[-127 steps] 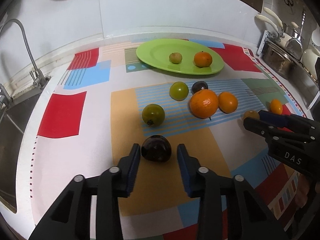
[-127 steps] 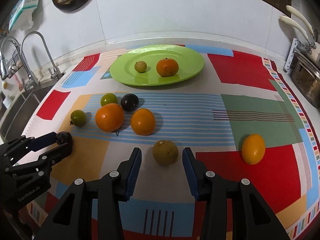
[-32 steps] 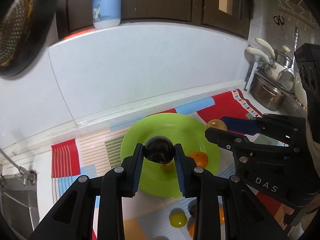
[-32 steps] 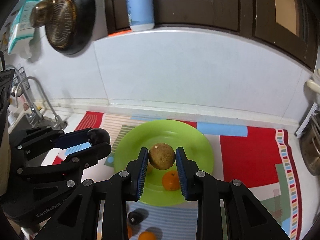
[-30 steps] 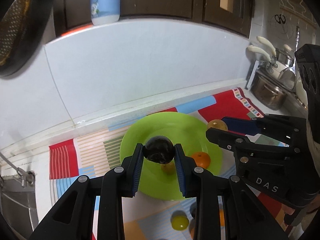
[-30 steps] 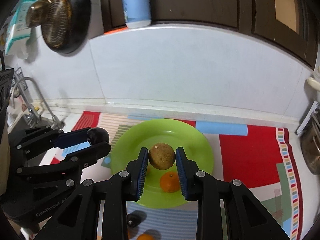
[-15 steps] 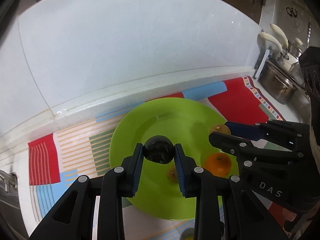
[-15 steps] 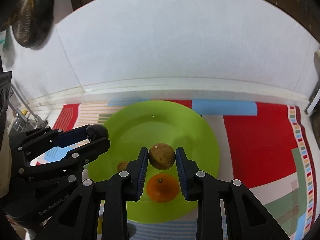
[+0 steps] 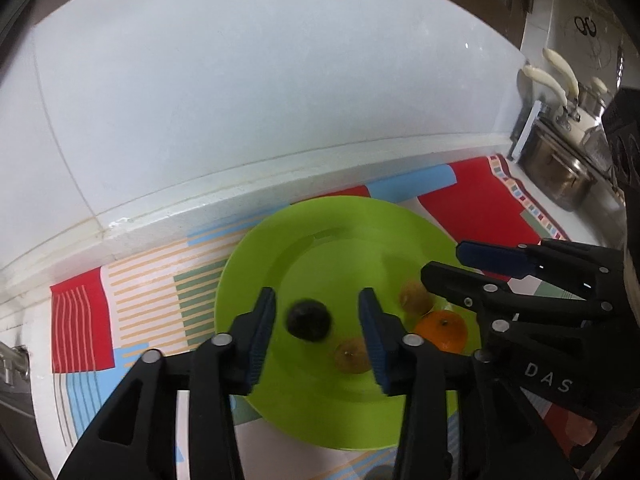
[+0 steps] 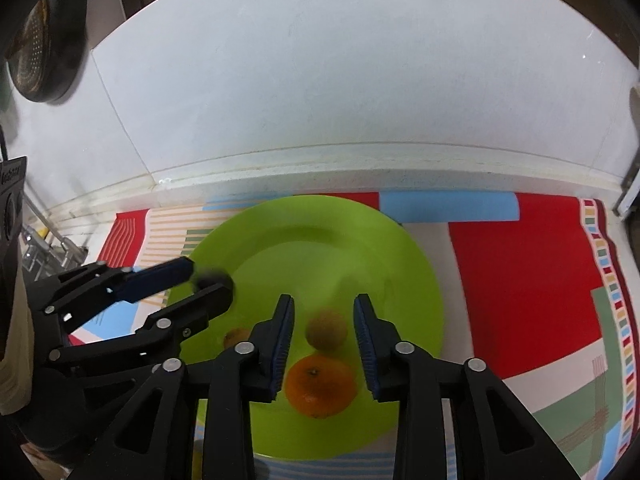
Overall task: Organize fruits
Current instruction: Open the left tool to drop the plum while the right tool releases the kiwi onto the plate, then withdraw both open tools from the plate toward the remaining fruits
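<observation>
- A white tiled wall is seen behind a table point(image 10: 520, 264) covered with a patterned cloth in red, blue and green blocks; metal pots are stacked at the far right in the left wrist view.
- A green plate point(image 9: 340, 228) is set on the cloth close to the wall, and both tools are held above it, pointing steeply down.
- The jaws of the left hand-held gripper point(image 9: 316, 334) are opening; a dark fruit point(image 9: 308, 319), blurred, is seen between them with a gap to each pad, so it is judged released over the left part of the plate.
- The jaws of the right hand-held gripper point(image 10: 323, 338) are opening too; a brownish round fruit point(image 10: 326, 334) lies between them, free of both pads, just above an orange point(image 10: 320, 386) resting on the plate.
- A smaller yellowish fruit point(image 9: 352, 356) is seen on the plate between the two tools.
- Both dropped fruits are round, so no long axis matters; each lies straight ahead of its own tool, inside the plate's rim.
- Rolling is judged possible, the plate being shallow.
- More fruit off the plate cannot be made out clearly from here.
</observation>
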Motion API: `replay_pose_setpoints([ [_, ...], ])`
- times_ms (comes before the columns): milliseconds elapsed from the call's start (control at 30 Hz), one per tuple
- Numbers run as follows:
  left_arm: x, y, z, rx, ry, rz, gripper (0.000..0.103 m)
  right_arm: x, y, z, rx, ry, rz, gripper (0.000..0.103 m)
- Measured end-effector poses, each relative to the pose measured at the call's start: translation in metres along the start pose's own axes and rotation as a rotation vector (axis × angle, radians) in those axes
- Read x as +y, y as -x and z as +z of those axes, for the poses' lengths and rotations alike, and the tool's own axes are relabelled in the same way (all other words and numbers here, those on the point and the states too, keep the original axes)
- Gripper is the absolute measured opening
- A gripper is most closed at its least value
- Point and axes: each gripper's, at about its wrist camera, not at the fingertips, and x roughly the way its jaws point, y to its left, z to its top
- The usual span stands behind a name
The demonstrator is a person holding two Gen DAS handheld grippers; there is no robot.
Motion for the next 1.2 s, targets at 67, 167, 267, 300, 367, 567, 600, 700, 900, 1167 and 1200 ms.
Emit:
replay_pose_setpoints([
  [67, 0.0, 0.007, -0.001, -0.009, 0.002, 0.02, 0.046, -0.001, 0.005, 0.0, -0.007, -0.002, -0.004, 0.037],
  [167, -0.003, 0.023, -0.004, -0.029, -0.007, 0.035, 0.047, -0.001, 0.016, -0.004, -0.026, 0.0, 0.002, 0.037],
  [267, -0.006, 0.038, -0.007, -0.046, -0.006, 0.041, 0.048, 0.003, 0.032, -0.008, -0.055, 0.015, -0.005, 0.037],
  [300, -0.006, 0.044, -0.008, -0.05, -0.006, 0.042, 0.048, 0.004, 0.037, -0.01, -0.064, 0.018, -0.004, 0.037],
  [367, -0.007, 0.055, -0.01, -0.065, -0.004, 0.042, 0.049, 0.006, 0.048, -0.013, -0.08, 0.028, -0.001, 0.037],
  [567, -0.015, 0.09, -0.019, -0.115, -0.007, 0.053, 0.05, 0.012, 0.076, -0.023, -0.125, 0.041, 0.007, 0.037],
  [600, -0.017, 0.096, -0.02, -0.124, -0.007, 0.051, 0.05, 0.013, 0.082, -0.025, -0.132, 0.045, 0.011, 0.037],
  [700, -0.02, 0.113, -0.025, -0.148, -0.009, 0.056, 0.051, 0.017, 0.096, -0.03, -0.154, 0.053, 0.018, 0.037],
  [900, -0.023, 0.143, -0.037, -0.187, -0.01, 0.065, 0.053, 0.03, 0.123, -0.043, -0.192, 0.078, 0.041, 0.037],
  [1167, -0.023, 0.172, -0.062, -0.208, -0.01, 0.088, 0.055, 0.05, 0.147, -0.065, -0.226, 0.132, 0.046, 0.046],
  [1200, -0.023, 0.175, -0.067, -0.207, -0.012, 0.093, 0.055, 0.053, 0.149, -0.069, -0.228, 0.137, 0.051, 0.046],
])
